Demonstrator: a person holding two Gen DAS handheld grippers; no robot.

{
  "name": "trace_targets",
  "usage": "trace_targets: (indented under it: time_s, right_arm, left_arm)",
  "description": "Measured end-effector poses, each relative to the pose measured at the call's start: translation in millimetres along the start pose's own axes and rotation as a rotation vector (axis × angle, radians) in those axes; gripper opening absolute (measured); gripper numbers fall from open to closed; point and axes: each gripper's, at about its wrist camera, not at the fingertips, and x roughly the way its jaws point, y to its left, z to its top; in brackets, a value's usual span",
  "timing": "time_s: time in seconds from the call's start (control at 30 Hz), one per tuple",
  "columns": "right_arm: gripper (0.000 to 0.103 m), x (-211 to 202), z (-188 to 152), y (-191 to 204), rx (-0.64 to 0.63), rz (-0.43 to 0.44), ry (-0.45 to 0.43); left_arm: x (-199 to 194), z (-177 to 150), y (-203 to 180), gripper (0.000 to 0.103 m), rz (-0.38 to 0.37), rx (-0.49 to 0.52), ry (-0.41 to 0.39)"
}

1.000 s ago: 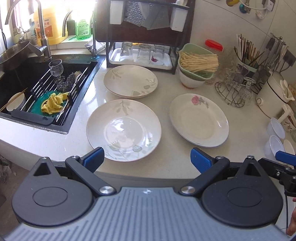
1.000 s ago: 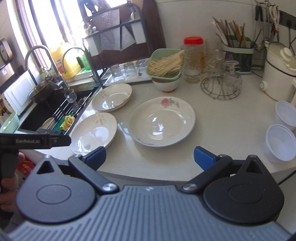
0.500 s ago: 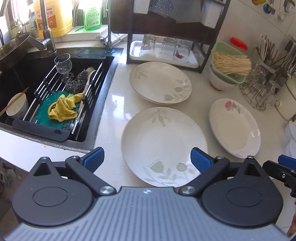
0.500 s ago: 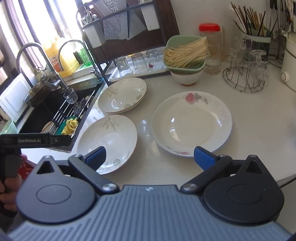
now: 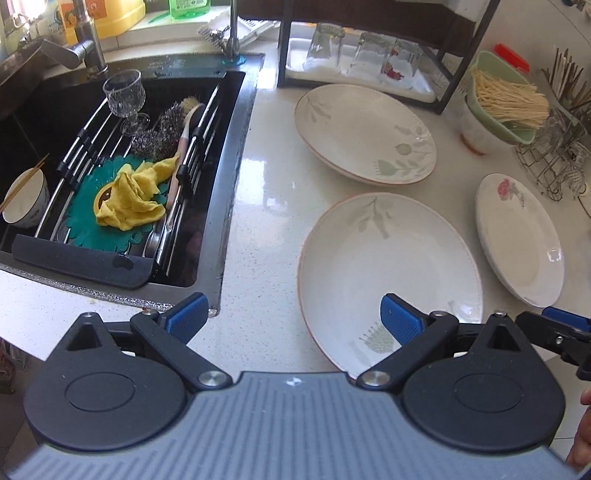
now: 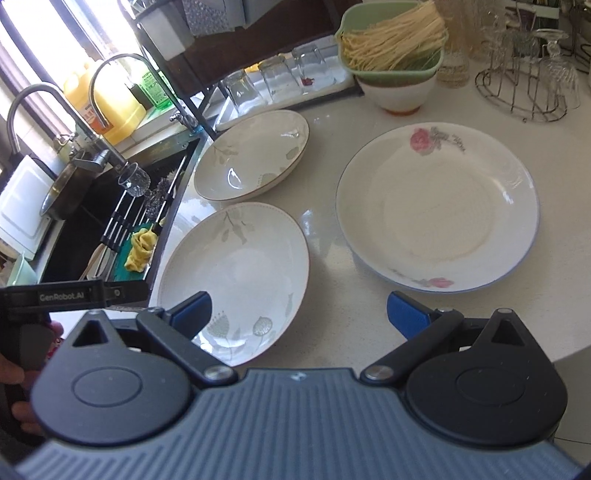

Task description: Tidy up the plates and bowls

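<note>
Left wrist view: three plates (image 5: 391,258) lying separate on counter (image 5: 266,206), nothing stacked yet, left gripper (image 5: 291,317) and right gripper (image 6: 299,310) spread wide, empty.

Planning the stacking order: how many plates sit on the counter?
3: near leaf plate before the grippers, far leaf plate by the rack, rose plate on the right. None appear hidden.

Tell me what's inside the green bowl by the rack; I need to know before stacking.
The green bowl holds a bundle of pale dry noodles. It sits nested in a white bowl; whatever lies beneath the noodles is covered.
</note>
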Motion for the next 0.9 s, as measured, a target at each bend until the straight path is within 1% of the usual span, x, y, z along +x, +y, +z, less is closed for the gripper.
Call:
trace_targets:
  time_s: [0.07, 0.13, 0.17, 0.23, 0.27, 0.3, 0.33, 0.37, 0.43, 0.53, 0.6, 0.63, 0.7, 0.77, 0.8, 0.87, 0.9]
  right_arm:
    - [0.099, 12.0, -0.2, 3.0, -0.016, 0.002, 0.018]
    - [0.098, 20.1, -1.5, 4.9, -0.028, 0.011, 0.017]
    - [0.096, 24.5, -1.8, 4.5, -0.024, 0.016, 0.017]
    - [0.09, 33.0, -1.1, 3.4, -0.007, 0.011, 0.028]
    - [0.084, 36.8, -1.0, 3.1, 0.004, 0.015, 0.027]
    - [0.074, 38.8, -1.1, 2.1, 0.014, 0.025, 0.019]
    - [0.071, 41.8, -0.4, 1.3, 0.026, 0.035, 0.012]
    - [0.071, 43.6, -0.3, 1.7, 0.03, 0.037, 0.005]
    - [0.066, 46.5, -0.7, 3.2, 0.025, 0.026, -0.009]
    - [0.065, 54.4, -0.5, 4.1, 0.03, 0.035, -0.004]
    - [0.065, 59.2, -0.1, 4.5, 0.037, 0.038, 0.002]
    - [0.065, 60.2, 0.3, 4.9, 0.038, 0.049, 0.002]
    - [0.054, 62.0, 1.2, 5.6, 0.04, 0.054, 0.001]
    - [0.05, 64.8, 1.3, 4.8, 0.045, 0.051, 0.012]
    - [0.045, 65.9, 1.4, 3.9, 0.052, 0.051, 0.018]
    - [0.042, 67.6, 1.0, 1.0, 0.073, 0.051, 0.021]
    - [0.039, 68.7, 1.3, 0.0, 0.076, 0.046, 0.024]
  left_arm:
    - [7.9, 2.8, 2.8, 0.101, -0.01, 0.009, 0.007]
    - [14.8, 4.9, 4.6, 0.101, -0.019, 0.015, 0.012]
    - [18.9, 5.8, 5.4, 0.101, -0.026, 0.016, 0.019]
    - [26.7, 6.6, 7.1, 0.1, -0.047, 0.015, 0.033]
    - [30.3, 7.1, 7.7, 0.1, -0.059, 0.015, 0.041]
    - [33.9, 7.8, 8.9, 0.1, -0.08, 0.01, 0.044]
    - [37.2, 8.5, 10.0, 0.1, -0.101, 0.002, 0.048]
    - [40.6, 9.6, 10.7, 0.099, -0.117, -0.006, 0.053]
    - [46.3, 11.8, 12.1, 0.095, -0.141, -0.026, 0.063]
    - [53.8, 14.7, 15.3, 0.084, -0.182, -0.039, 0.068]
    - [57.1, 16.4, 19.2, 0.071, -0.22, -0.07, 0.074]
    - [58.6, 17.1, 20.3, 0.068, -0.233, -0.079, 0.076]
    - [61.7, 17.9, 20.9, 0.058, -0.233, -0.08, 0.076]
    - [65.5, 17.9, 22.3, 0.053, -0.233, -0.086, 0.081]
    - [67.0, 18.2, 22.8, 0.05, -0.236, -0.094, 0.086]
    - [69.0, 20.6, 23.9, 0.048, -0.244, -0.112, 0.096]
    - [68.8, 21.7, 24.6, 0.048, -0.246, -0.125, 0.093]
